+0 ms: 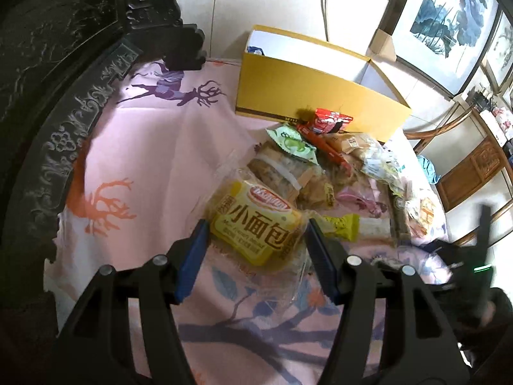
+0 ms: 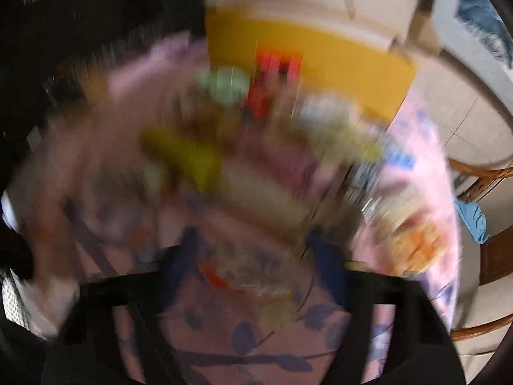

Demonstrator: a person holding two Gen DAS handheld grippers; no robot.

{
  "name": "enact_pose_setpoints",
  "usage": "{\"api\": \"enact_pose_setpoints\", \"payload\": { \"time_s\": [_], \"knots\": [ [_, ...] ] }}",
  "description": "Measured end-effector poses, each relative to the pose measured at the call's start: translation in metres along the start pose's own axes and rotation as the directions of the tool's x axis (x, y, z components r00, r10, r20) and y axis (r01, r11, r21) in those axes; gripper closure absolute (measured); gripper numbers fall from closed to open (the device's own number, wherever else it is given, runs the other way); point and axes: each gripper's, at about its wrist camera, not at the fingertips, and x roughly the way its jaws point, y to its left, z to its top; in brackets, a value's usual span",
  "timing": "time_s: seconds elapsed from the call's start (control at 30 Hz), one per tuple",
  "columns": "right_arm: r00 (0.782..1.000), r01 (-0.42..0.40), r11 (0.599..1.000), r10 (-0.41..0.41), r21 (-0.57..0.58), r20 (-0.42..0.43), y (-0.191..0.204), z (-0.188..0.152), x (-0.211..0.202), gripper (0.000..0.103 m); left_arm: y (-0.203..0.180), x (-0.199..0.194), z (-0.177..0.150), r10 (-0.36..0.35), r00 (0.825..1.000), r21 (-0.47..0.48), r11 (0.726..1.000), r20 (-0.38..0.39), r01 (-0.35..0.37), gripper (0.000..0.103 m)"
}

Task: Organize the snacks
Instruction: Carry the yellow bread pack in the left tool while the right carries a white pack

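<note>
A pile of wrapped snacks lies on a pink printed cloth. A yellow small-bread packet lies nearest, its near end between the blue pads of my open left gripper, which is not closed on it. Behind the pile stands an open yellow cardboard box. The right wrist view is heavily motion-blurred. My right gripper shows wide-spread blue fingers above the cloth, with a clear wrapped snack between them; contact cannot be told. The yellow box and the snack pile lie ahead of it.
Dark carved wooden furniture borders the cloth on the left. Wooden chairs stand to the right past the table edge. Framed paintings lean on the wall. A black device with a green light is at right.
</note>
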Motion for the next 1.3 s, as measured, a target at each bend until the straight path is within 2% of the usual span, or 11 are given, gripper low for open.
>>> {"api": "enact_pose_setpoints", "payload": {
  "time_s": [0.03,0.1,0.2,0.43,0.5,0.53,0.77,0.87,1.03,1.2,1.3],
  "knots": [
    [1.0,0.006,1.0,-0.006,-0.003,0.009,0.001,-0.002,-0.003,0.071,-0.001,-0.003,-0.002,0.0,1.0,0.002,1.0,-0.002,0.0,0.041],
    [0.999,0.055,0.998,-0.055,0.007,0.003,-0.002,-0.005,-0.017,0.103,-0.002,-0.01,-0.006,0.005,1.0,0.014,1.0,0.002,-0.005,0.041],
    [1.0,-0.03,0.969,0.026,0.247,0.017,-0.036,-0.009,-0.049,0.103,-0.002,-0.018,-0.009,0.003,1.0,0.023,1.0,0.007,-0.003,0.041],
    [1.0,-0.011,0.946,0.014,0.325,-0.008,-0.054,-0.036,-0.084,0.102,-0.003,-0.021,-0.01,-0.032,0.999,0.021,0.999,0.007,0.032,0.041],
    [0.995,0.068,0.968,-0.05,0.243,-0.082,-0.042,-0.047,-0.078,0.043,-0.005,-0.02,-0.011,-0.043,0.999,0.03,0.999,0.002,0.043,0.041],
    [0.992,0.099,0.972,-0.081,0.212,-0.094,-0.033,-0.054,-0.074,0.001,-0.006,-0.019,-0.011,-0.044,0.999,0.032,0.999,-0.001,0.044,0.041],
    [0.98,0.195,0.963,-0.187,0.185,-0.061,-0.015,-0.056,-0.023,0.007,-0.013,-0.018,-0.021,-0.06,0.998,0.05,0.997,-0.024,0.061,0.041],
    [0.989,0.134,0.928,-0.105,0.348,-0.102,-0.027,-0.063,-0.019,0.061,-0.016,-0.02,-0.027,-0.047,0.998,0.062,0.997,-0.037,0.049,0.041],
    [0.985,0.168,0.922,-0.148,0.349,-0.085,-0.032,-0.064,-0.052,0.062,-0.016,-0.031,-0.029,-0.076,0.997,0.079,0.994,-0.015,0.077,0.041],
    [0.985,0.105,0.916,-0.149,0.388,0.084,-0.04,-0.03,-0.117,0.062,-0.024,-0.043,-0.01,-0.087,0.996,0.104,0.991,0.033,0.084,0.041],
    [0.959,0.095,0.927,-0.183,0.362,0.216,-0.044,0.008,-0.15,0.062,-0.032,-0.052,0.01,-0.063,0.994,0.122,0.991,0.085,0.052,0.041]
  ]
}}
